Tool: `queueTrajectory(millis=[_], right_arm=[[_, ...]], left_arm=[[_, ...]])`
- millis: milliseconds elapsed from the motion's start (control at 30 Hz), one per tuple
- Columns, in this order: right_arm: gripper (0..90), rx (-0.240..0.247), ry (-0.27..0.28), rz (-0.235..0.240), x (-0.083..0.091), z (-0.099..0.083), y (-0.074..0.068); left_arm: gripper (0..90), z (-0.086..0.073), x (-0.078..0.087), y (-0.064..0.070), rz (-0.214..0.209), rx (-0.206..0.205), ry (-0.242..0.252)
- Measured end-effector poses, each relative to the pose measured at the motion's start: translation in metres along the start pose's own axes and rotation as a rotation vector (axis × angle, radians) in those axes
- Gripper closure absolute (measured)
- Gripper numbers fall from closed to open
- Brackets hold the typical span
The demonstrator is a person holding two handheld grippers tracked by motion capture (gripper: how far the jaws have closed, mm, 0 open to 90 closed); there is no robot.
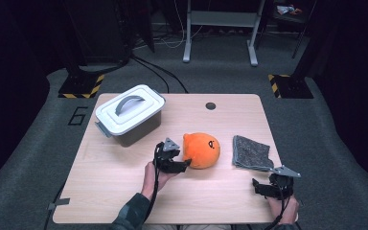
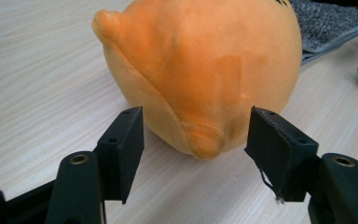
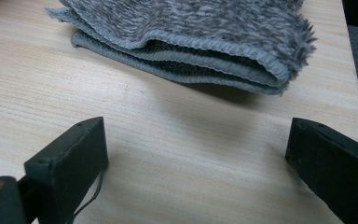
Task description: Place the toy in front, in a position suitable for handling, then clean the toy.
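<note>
Orange plush toy (image 1: 201,150) lies mid tabletop (image 1: 115,191), right of white lidded box (image 1: 130,114). Left gripper (image 1: 186,164) spread wide, touching toy's near-left side, toy straight ahead between jaws. Right gripper (image 1: 255,186) spread, holding nothing, near grey cloth (image 1: 251,153), farther from toy

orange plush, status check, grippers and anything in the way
Left gripper open, jaws flanking the orange plush. Right gripper open before folded grey cloth. Nothing blocking.

box (image 1: 130,114) rear left | plush toy (image 1: 201,150) centre | cloth (image 1: 251,153) right of toy
</note>
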State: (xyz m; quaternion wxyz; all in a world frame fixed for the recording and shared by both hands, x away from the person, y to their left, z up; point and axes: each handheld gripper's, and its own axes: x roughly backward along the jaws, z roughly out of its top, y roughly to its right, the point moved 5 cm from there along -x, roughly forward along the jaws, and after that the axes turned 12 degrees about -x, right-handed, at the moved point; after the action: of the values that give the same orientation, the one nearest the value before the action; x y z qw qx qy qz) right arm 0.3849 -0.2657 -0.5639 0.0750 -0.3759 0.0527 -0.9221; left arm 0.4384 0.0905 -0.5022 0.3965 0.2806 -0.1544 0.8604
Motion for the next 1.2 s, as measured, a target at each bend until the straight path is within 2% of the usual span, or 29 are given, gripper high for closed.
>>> queueTrajectory(millis=[33,67,133,300,367,500,700,800,933,1033,1100,1200], right_arm=[[4.6,0.004,0.002,0.001,0.0,0.0,0.0],[4.8,0.005,0.002,0.001,0.0,0.0,0.0],[5.2,0.004,0.005,0.001,0.0,0.0,0.0],[5.3,0.003,0.004,0.003,0.0,0.0,0.0],[5.6,0.004,0.004,0.004,0.0,0.0,0.0],[5.8,0.004,0.005,0.005,0.0,0.0,0.0],[6.0,0.004,0.004,0.005,0.0,0.0,0.0],[6.1,0.005,0.004,0.004,0.0,0.0,0.0],[5.9,0.005,-0.003,0.007,0.001,0.0,0.0],[3.8,-0.017,-0.011,0.015,0.002,0.001,0.003],[3.5,-0.063,-0.011,0.044,0.006,0.003,0.003],[3.5,-0.068,0.009,0.037,0.016,0.017,0.0]], left_arm=[[37.2,-0.001,-0.001,0.0,0.012,0.004,0.008],[38.4,-0.002,-0.002,0.0,-0.006,0.011,0.013],[39.3,-0.005,-0.004,0.0,0.003,0.014,0.009],[53.2,-0.007,-0.005,0.002,-0.001,0.0,0.011],[56.2,-0.007,-0.005,0.003,0.014,-0.004,0.02],[61.8,-0.007,-0.007,0.005,0.009,0.0,0.025],[65.9,-0.009,-0.006,0.006,0.02,-0.015,0.025],[67.5,-0.009,-0.006,0.007,0.032,-0.036,0.028],[68.7,-0.009,-0.006,0.007,0.035,-0.04,0.028],[68.7,-0.009,-0.006,0.008,0.032,-0.039,0.026],[68.6,-0.009,-0.006,0.007,0.026,-0.043,0.026],[68.5,-0.009,-0.006,0.006,0.024,-0.04,0.019]])
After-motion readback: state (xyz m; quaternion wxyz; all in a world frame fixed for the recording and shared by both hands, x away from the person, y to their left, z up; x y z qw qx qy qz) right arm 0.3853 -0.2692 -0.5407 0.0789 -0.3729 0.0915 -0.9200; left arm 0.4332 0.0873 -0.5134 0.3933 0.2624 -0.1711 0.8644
